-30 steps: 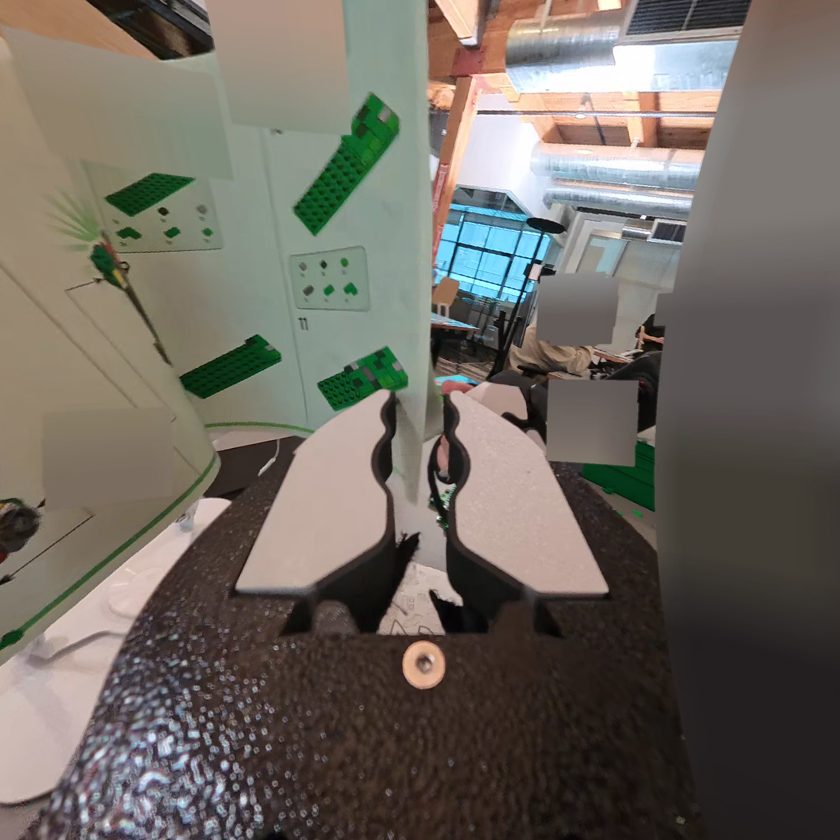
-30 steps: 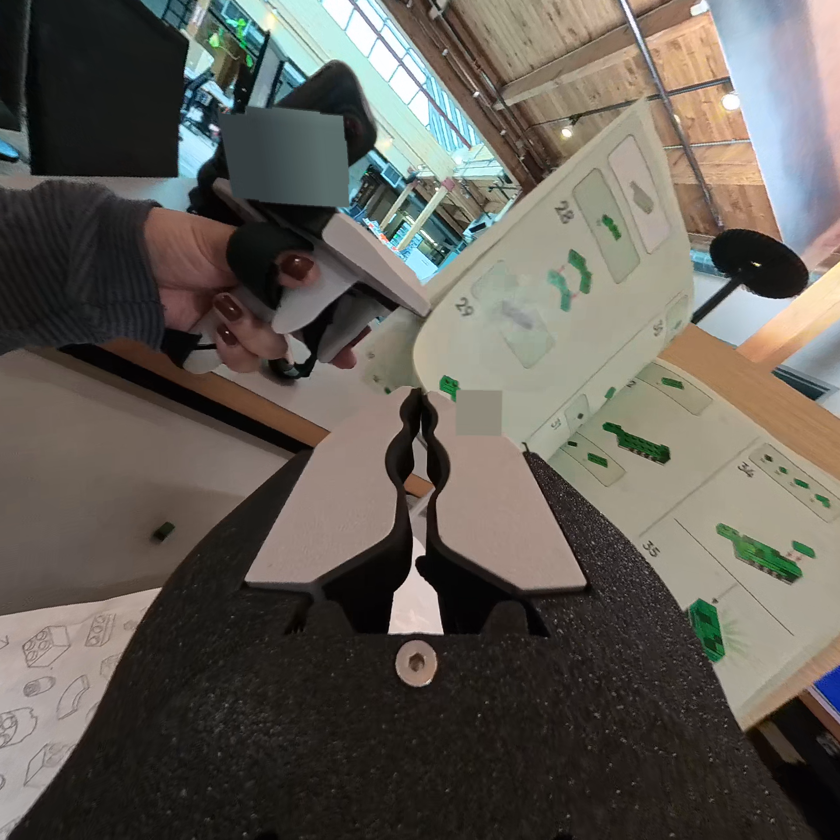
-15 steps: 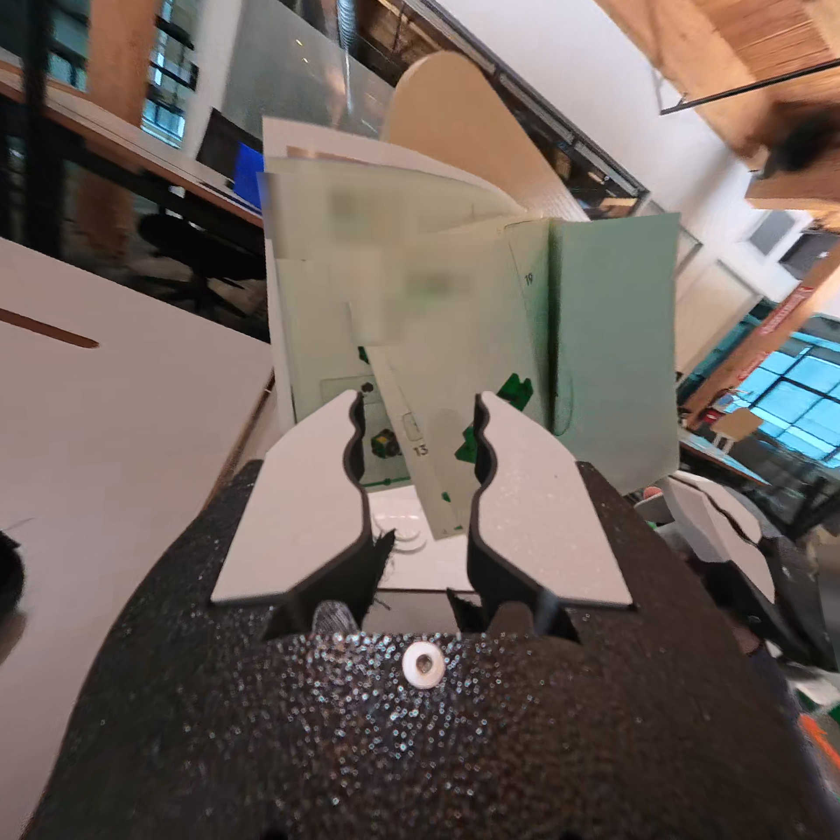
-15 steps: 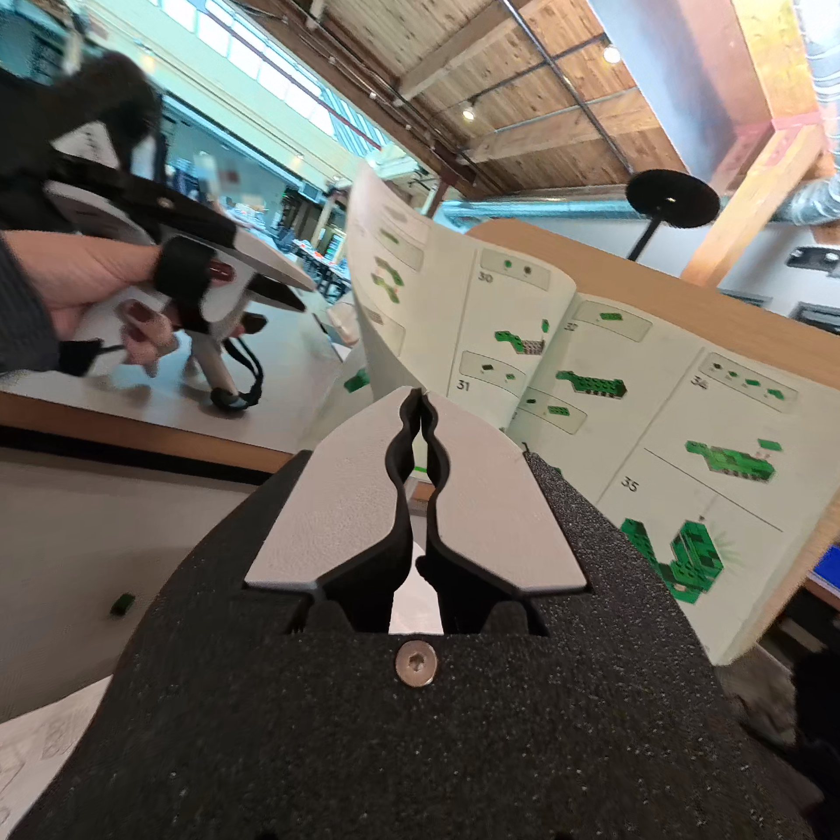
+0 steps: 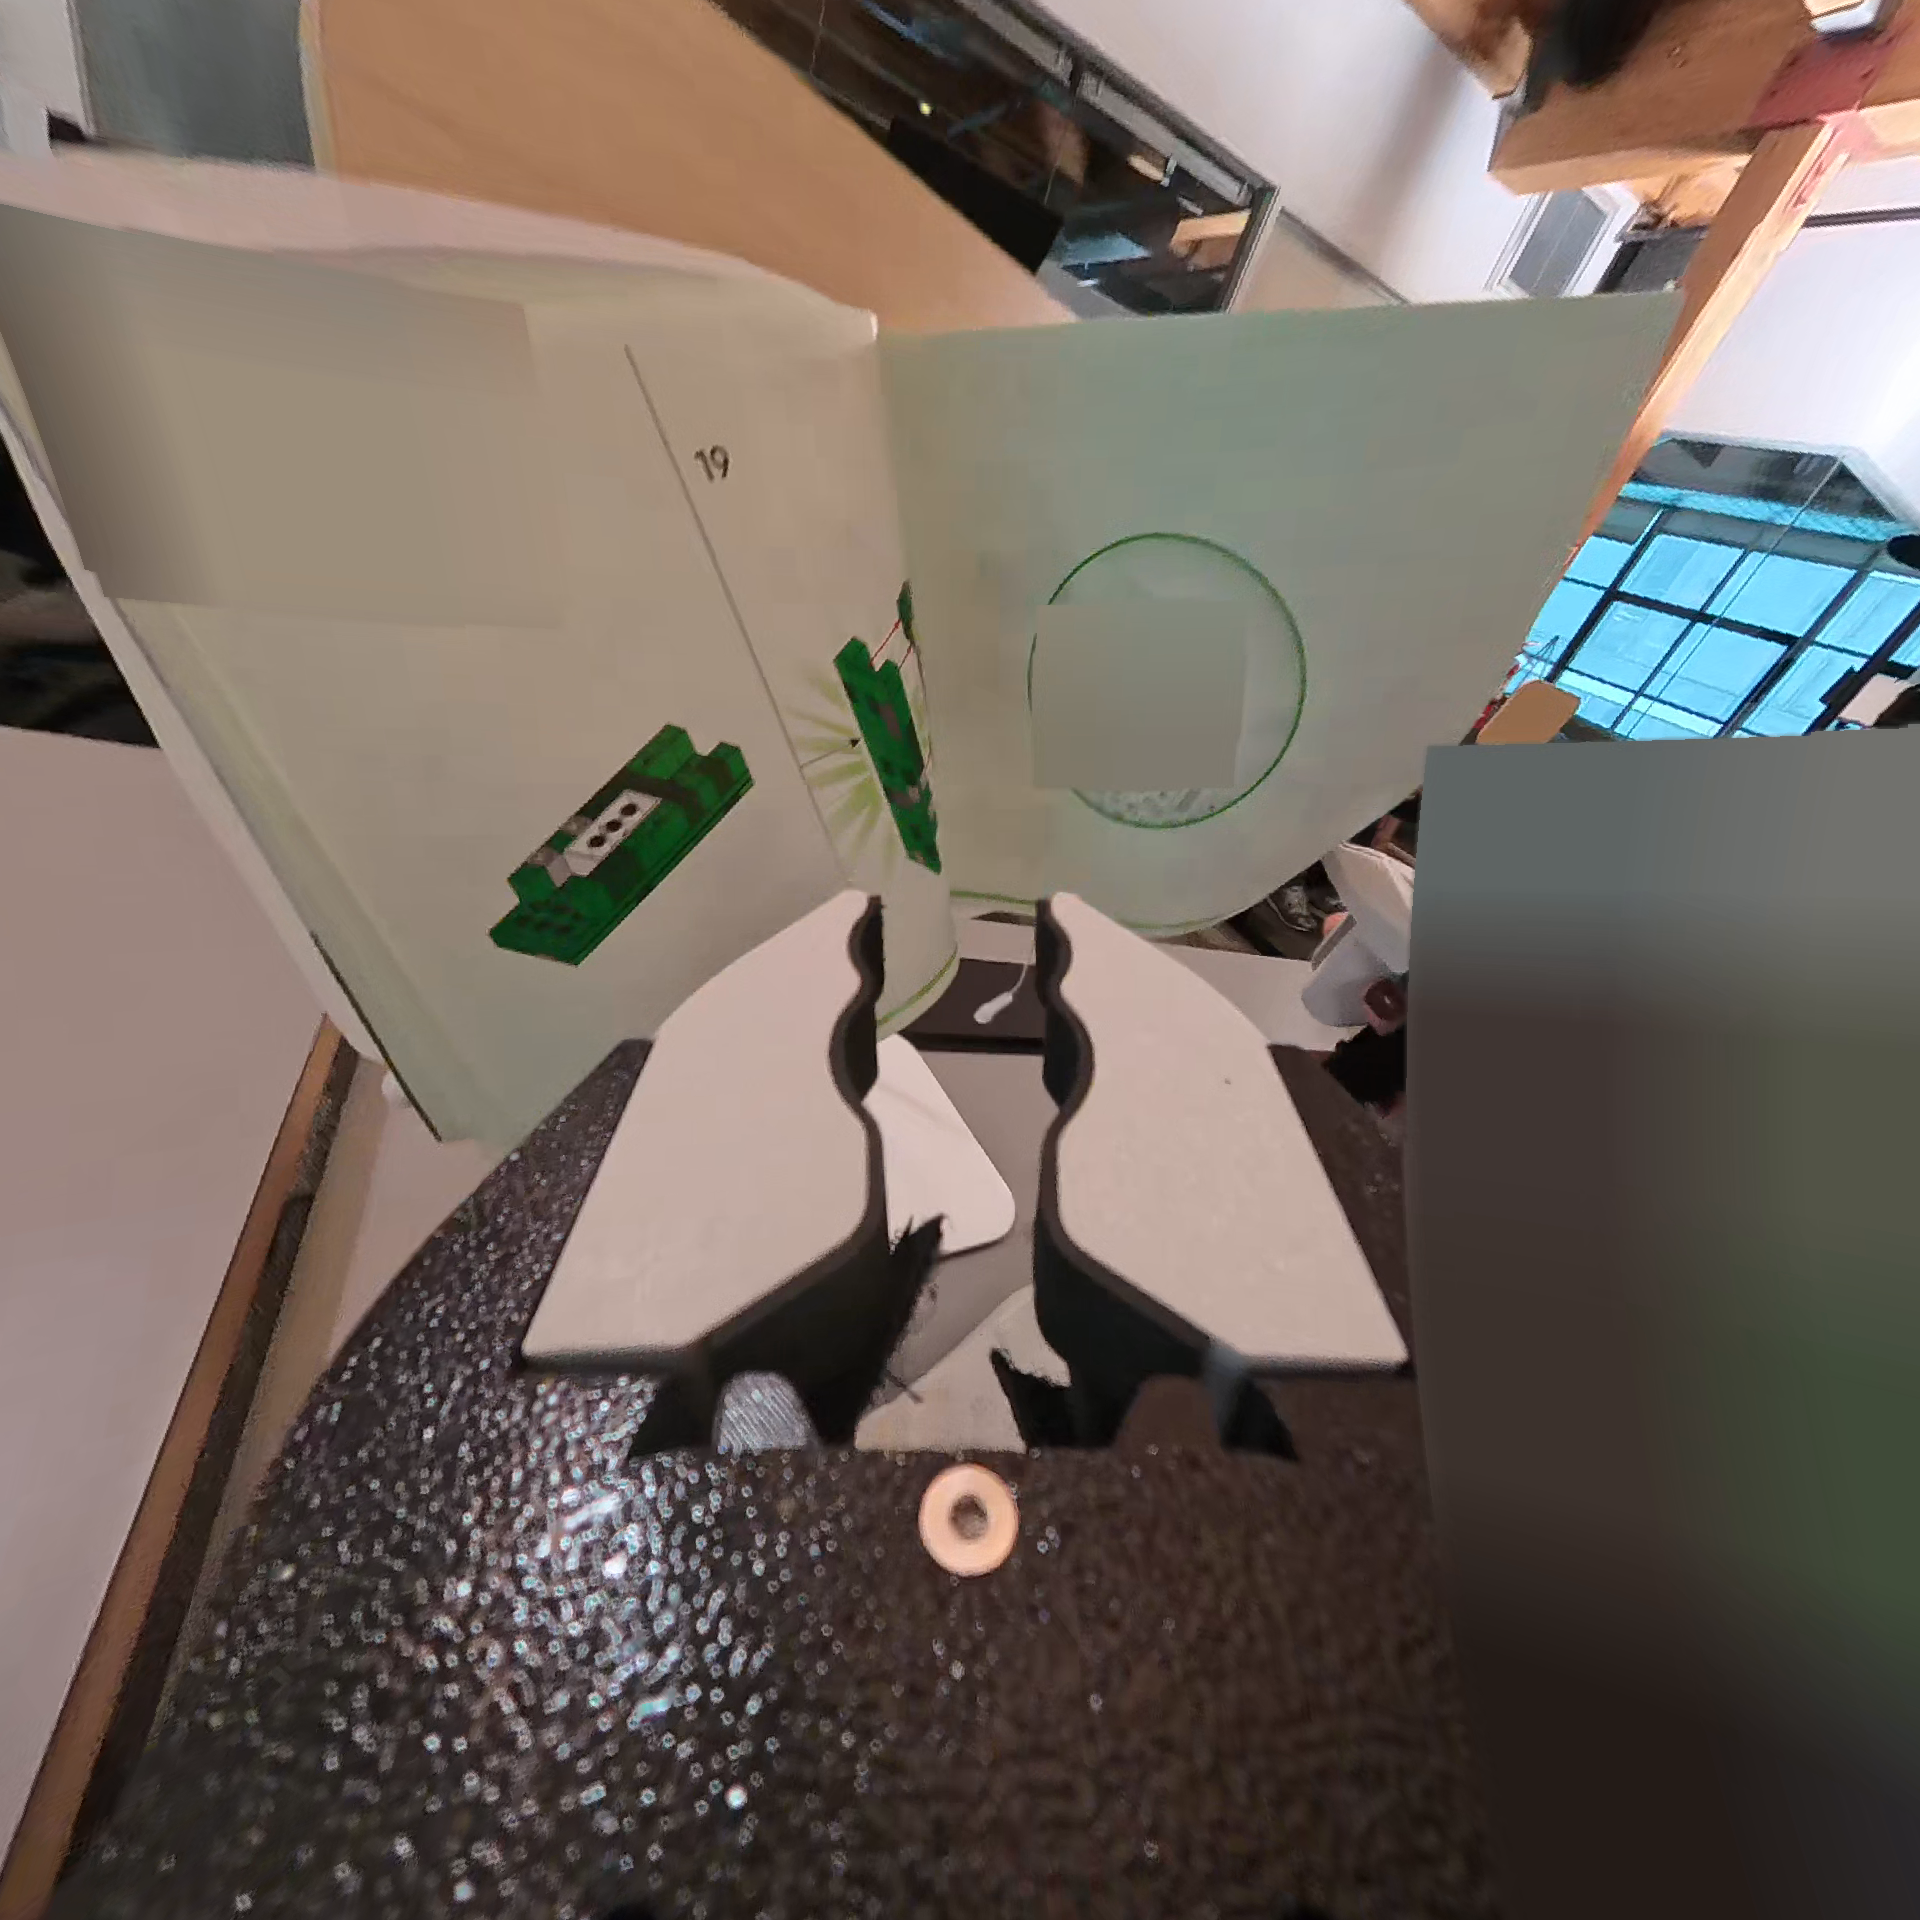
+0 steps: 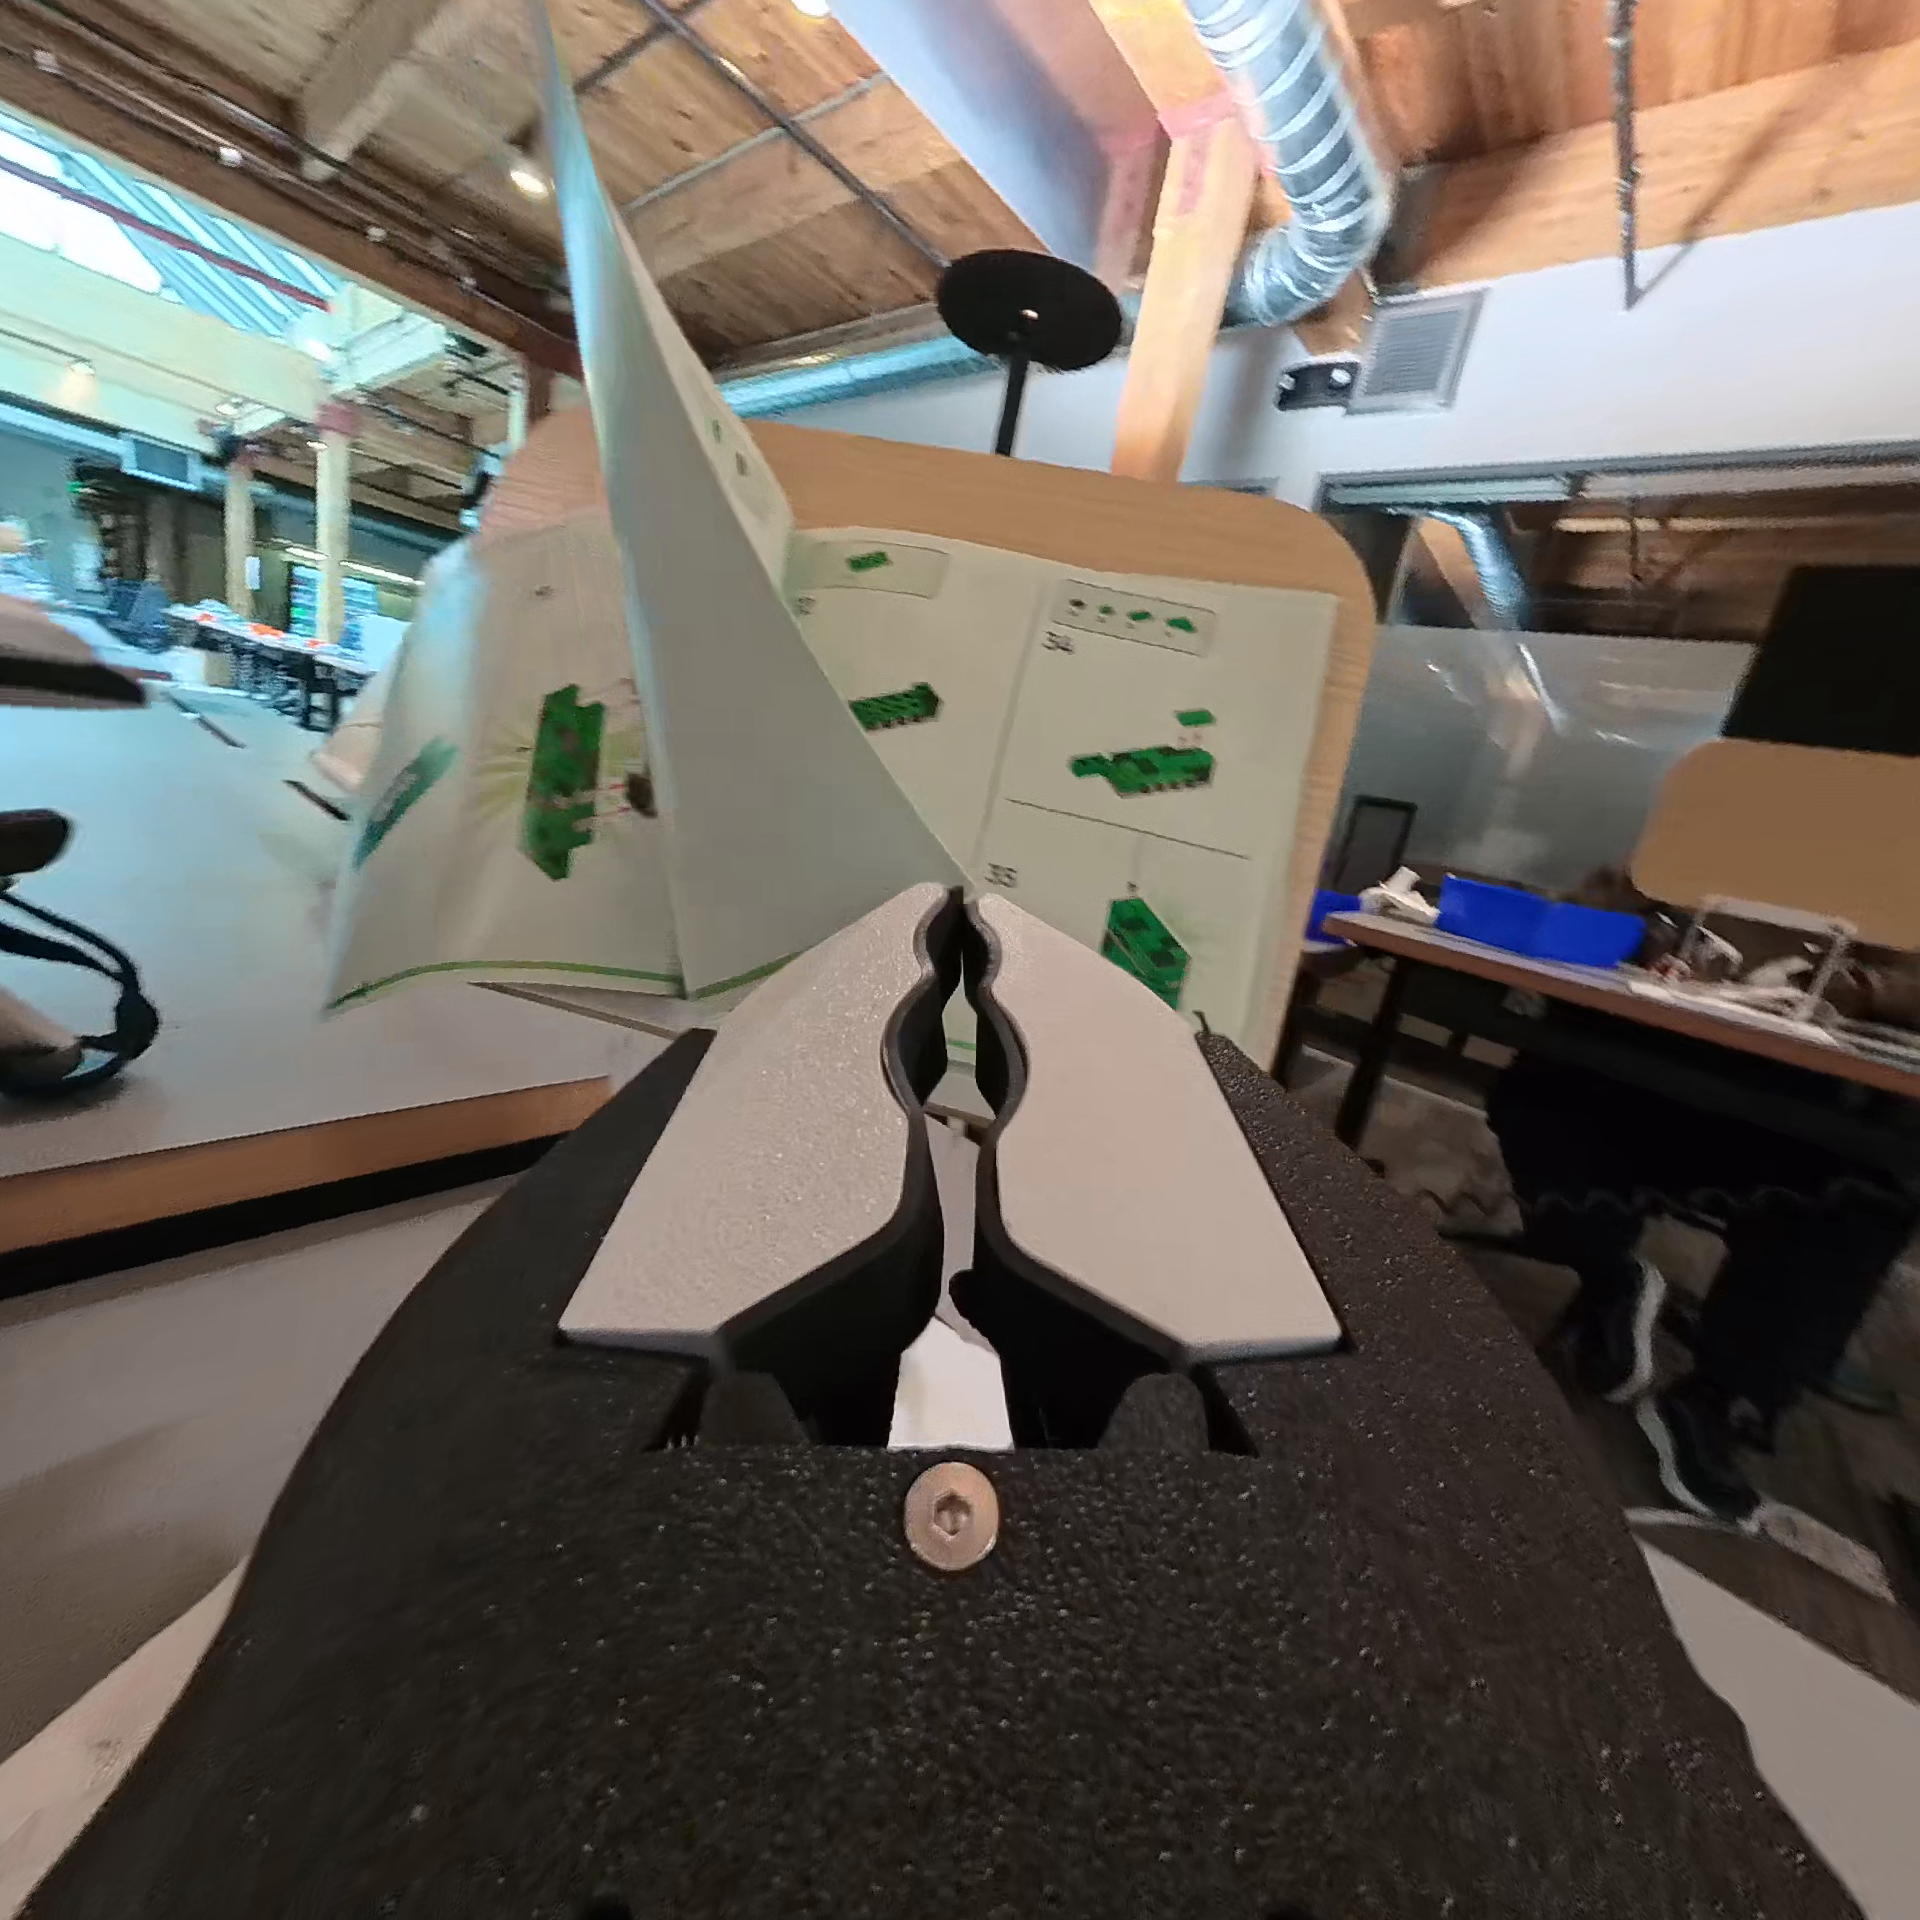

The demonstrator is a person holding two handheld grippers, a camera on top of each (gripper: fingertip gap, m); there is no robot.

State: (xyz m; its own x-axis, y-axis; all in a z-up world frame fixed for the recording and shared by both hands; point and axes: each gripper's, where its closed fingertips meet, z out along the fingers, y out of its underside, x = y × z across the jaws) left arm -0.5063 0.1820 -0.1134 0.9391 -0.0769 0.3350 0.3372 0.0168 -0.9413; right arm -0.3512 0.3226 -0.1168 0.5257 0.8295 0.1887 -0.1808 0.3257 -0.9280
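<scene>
A pale green instruction booklet (image 5: 582, 623) with pictures of green bricks stands open against a wooden board. My left gripper (image 5: 958, 920) is open just in front of its lower edge. The bottom corner of one page hangs between the fingertips, close to the left fingertip (image 5: 831, 935). My right gripper (image 6: 961, 904) is shut on the lower corner of a booklet page (image 6: 727, 727), which rises steeply from the tips. The rest of the booklet (image 6: 1143, 727) lies open behind it. A part of my left gripper (image 6: 62, 675) shows at the left edge of the right wrist view.
A rounded wooden board (image 6: 1039, 499) backs the booklet on a white table (image 5: 104, 1039) with a wooden edge. A desk with blue bins (image 6: 1538, 925) stands to the right, with a person's legs and shoes (image 6: 1662, 1351) under it. A black lamp disc (image 6: 1029, 312) stands behind.
My left gripper has opened off the page edge it was closed around and swung to face the booklet. My right gripper stayed shut and drew its page up until it stands on edge.
</scene>
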